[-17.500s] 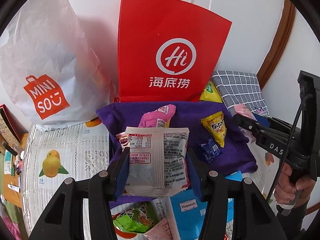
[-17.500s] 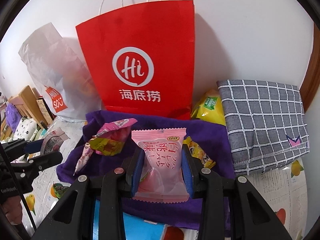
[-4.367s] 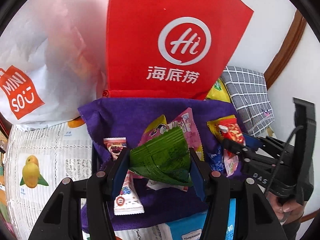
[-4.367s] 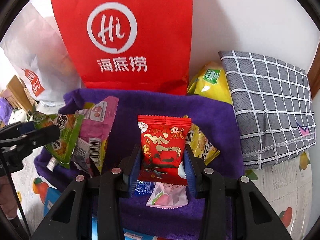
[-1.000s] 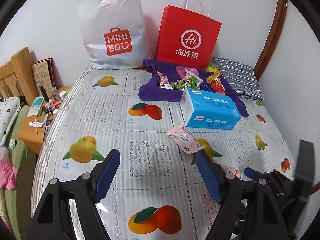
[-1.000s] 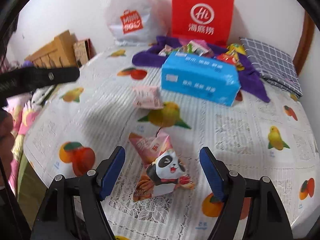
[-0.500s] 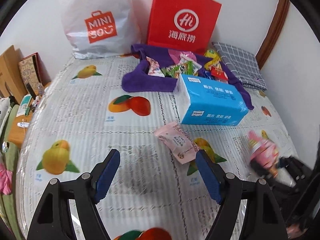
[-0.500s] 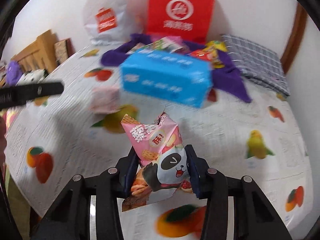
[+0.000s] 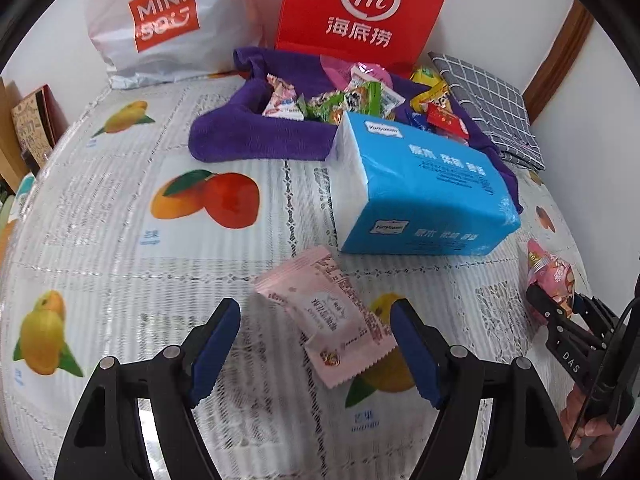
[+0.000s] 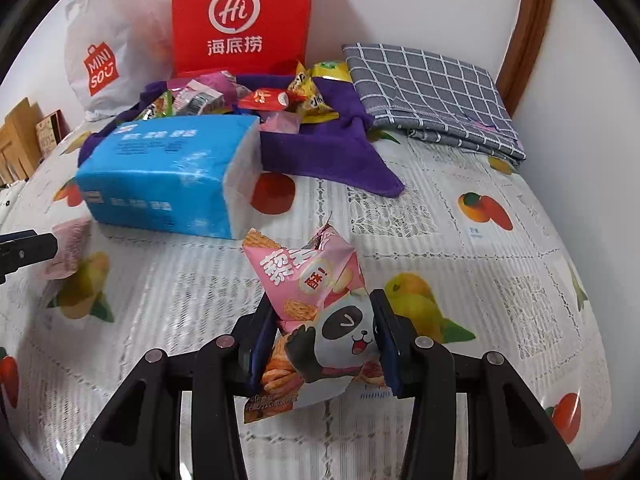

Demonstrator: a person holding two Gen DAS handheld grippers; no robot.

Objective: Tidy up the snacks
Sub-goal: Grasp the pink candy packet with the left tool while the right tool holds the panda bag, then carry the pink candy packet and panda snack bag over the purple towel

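A pale pink snack packet (image 9: 328,312) lies flat on the fruit-print tablecloth (image 9: 120,208). My left gripper (image 9: 315,314) hangs open just above its near end, one finger on each side and neither touching it. My right gripper (image 10: 323,308) is shut on a pink snack bag with a panda (image 10: 320,312) and holds it above the table. In the left wrist view the panda bag (image 9: 548,268) and right gripper (image 9: 560,312) show at the right edge. Several snacks (image 9: 344,100) lie piled on a purple cloth (image 9: 248,136) at the back.
A blue tissue pack (image 9: 432,192) lies between the grippers and the purple cloth (image 10: 320,152). A red paper bag (image 9: 360,4) and a white plastic bag (image 9: 160,20) stand against the wall. A folded grey checked cloth (image 10: 428,88) is at the back right. A hand (image 9: 588,428) holds the right gripper.
The right gripper shut on the panda bag, lifted it off the table and carried it toward the tissue pack. The left gripper came forward and down over the pink packet.
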